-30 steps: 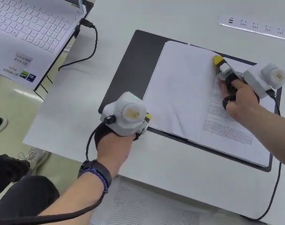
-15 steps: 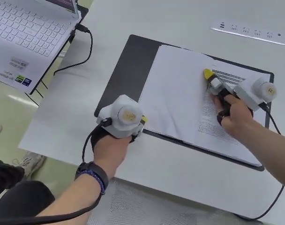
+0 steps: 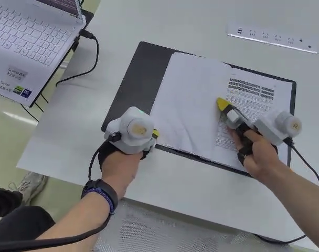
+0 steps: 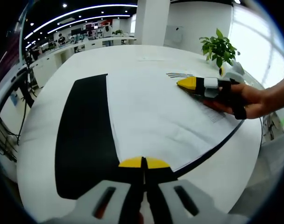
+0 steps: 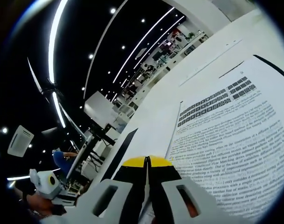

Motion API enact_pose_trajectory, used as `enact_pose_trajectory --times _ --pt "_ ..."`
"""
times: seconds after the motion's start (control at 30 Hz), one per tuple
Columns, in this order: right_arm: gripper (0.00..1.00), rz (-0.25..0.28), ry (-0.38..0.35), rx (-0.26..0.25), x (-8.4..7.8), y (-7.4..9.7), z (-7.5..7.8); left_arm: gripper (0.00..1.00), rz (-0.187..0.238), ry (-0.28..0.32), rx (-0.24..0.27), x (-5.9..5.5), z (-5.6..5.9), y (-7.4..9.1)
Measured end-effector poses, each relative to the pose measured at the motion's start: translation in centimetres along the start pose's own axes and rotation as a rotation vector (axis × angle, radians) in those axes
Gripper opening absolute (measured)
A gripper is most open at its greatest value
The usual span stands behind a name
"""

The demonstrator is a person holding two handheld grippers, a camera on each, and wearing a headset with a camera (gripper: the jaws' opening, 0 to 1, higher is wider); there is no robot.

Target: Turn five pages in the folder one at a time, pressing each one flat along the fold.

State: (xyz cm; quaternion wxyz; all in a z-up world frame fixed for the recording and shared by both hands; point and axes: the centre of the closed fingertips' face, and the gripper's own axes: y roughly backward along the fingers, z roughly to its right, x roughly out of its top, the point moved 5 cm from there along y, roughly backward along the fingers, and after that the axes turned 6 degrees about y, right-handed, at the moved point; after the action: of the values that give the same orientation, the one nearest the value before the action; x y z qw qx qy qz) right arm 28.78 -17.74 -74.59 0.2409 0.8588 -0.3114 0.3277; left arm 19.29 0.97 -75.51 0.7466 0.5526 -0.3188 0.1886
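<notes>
a laptop [image 3: 28, 37] lies at the far left of the bench [image 3: 201, 21]. the left claw [image 3: 154, 134] is clenched, jaws together, with its tips at the near edge of the open folder [image 3: 136, 79], by the corner of the blank page [image 3: 191, 100]. the right claw [image 3: 221, 103] is clenched too, and its yellow tip touches the paper at the fold, beside the printed page [image 3: 256, 100].

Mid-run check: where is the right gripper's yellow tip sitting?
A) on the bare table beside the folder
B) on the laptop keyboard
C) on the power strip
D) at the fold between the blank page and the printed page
D: the right gripper, jaws shut, has its tip at the fold of the folder, between the blank page and the printed page.
</notes>
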Motion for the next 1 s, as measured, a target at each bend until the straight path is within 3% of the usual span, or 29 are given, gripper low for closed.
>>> enact_pose_trajectory --times 0.43,0.6,0.87,1.0 --pt "0.0 -0.072 -0.007 0.07 -3.7 3.4 -2.3 0.0 0.021 -0.01 0.008 -0.2 0.1 0.1" --pt "0.0 -0.071 -0.025 0.069 -4.0 3.9 -1.6 0.0 0.029 -0.01 0.012 -0.2 0.1 0.2" --pt "0.0 -0.098 -0.03 0.077 -5.3 4.9 -1.9 0.0 0.041 -0.009 0.017 -0.3 0.1 0.2" --pt "0.0 -0.128 -0.029 0.081 -6.4 5.8 -2.4 0.0 0.049 0.043 0.028 -0.3 0.1 0.3"
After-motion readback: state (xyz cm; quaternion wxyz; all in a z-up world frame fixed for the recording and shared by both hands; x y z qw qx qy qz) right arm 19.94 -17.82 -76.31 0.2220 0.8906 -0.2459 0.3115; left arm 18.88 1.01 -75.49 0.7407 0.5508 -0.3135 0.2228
